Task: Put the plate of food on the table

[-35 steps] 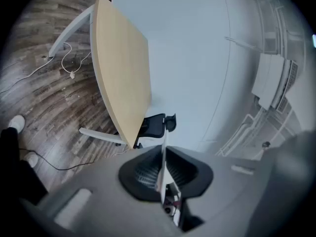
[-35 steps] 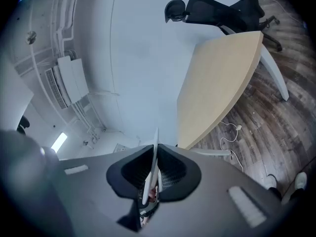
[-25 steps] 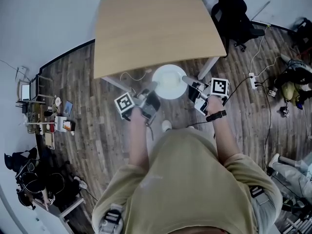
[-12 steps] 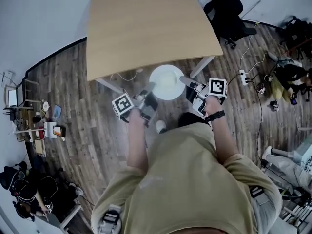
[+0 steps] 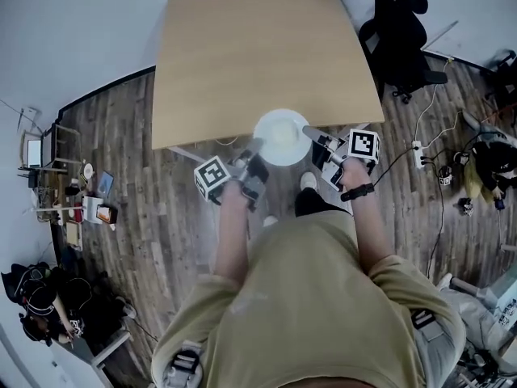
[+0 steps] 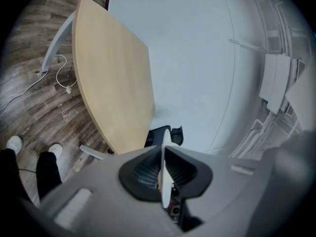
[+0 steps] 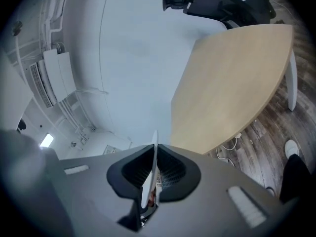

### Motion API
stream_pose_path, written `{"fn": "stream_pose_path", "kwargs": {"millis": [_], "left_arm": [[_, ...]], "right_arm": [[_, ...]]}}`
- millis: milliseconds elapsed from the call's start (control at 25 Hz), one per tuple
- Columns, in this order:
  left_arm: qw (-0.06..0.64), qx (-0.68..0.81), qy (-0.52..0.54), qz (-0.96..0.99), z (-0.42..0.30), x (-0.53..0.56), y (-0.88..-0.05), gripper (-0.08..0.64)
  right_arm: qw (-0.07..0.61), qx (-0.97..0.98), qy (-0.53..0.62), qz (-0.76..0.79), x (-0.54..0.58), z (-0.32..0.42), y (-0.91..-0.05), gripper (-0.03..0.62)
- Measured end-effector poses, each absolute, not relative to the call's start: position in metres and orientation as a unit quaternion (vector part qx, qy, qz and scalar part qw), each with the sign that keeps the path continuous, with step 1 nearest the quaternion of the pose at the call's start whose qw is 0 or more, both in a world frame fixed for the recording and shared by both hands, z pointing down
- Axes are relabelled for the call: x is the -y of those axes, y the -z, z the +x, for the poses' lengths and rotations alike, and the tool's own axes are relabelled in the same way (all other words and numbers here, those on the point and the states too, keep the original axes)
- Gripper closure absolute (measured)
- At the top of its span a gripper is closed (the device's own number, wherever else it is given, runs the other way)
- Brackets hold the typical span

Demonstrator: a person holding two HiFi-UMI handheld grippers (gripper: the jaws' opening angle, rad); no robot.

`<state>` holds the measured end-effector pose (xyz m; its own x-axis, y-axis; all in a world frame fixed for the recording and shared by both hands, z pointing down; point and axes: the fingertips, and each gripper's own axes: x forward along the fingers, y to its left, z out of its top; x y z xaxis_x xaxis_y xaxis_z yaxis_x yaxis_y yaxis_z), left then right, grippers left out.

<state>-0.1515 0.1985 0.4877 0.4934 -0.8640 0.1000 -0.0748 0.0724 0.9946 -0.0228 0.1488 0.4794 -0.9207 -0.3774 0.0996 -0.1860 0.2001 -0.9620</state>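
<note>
A round white plate (image 5: 282, 137) hangs level at the near edge of the light wooden table (image 5: 258, 55), its far rim over the table edge. My left gripper (image 5: 253, 146) is shut on the plate's left rim and my right gripper (image 5: 312, 132) on its right rim. In the left gripper view the plate (image 6: 166, 195) shows edge-on between the black pads of the left gripper (image 6: 163, 169), with the table (image 6: 108, 83) beyond. The right gripper view has the plate (image 7: 148, 184) edge-on in the right gripper (image 7: 151, 168), near the table (image 7: 232, 83). Food on the plate cannot be made out.
A black office chair (image 5: 404, 31) stands at the table's far right corner. A power strip and cables (image 5: 420, 148) lie on the wooden floor to the right. Small clutter (image 5: 81, 208) sits by the left wall. A white table leg (image 6: 54, 48) and a loose cable (image 6: 61, 80) are below the tabletop.
The person has stepped a little nearer to the table. The plate, still held on both sides, now reaches over the table's near edge.
</note>
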Motion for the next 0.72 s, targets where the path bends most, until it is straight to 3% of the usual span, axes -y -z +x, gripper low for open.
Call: {"fn": "stream_pose_path", "kwargs": {"millis": [440,720], "left_arm": [[0.581,0.424,0.31,0.622,-0.107,-0.048,-0.47,0.541],[0.582,0.425,0.33,0.61,-0.098,-0.025,-0.469,0.54]], "right_arm": [[0.084,-0.829,0.529,-0.163,0.003,0.017,-0.462,0.558],[0.07,-0.864,0.464,-0.182,0.025,0.025,-0.457,0.551]]}}
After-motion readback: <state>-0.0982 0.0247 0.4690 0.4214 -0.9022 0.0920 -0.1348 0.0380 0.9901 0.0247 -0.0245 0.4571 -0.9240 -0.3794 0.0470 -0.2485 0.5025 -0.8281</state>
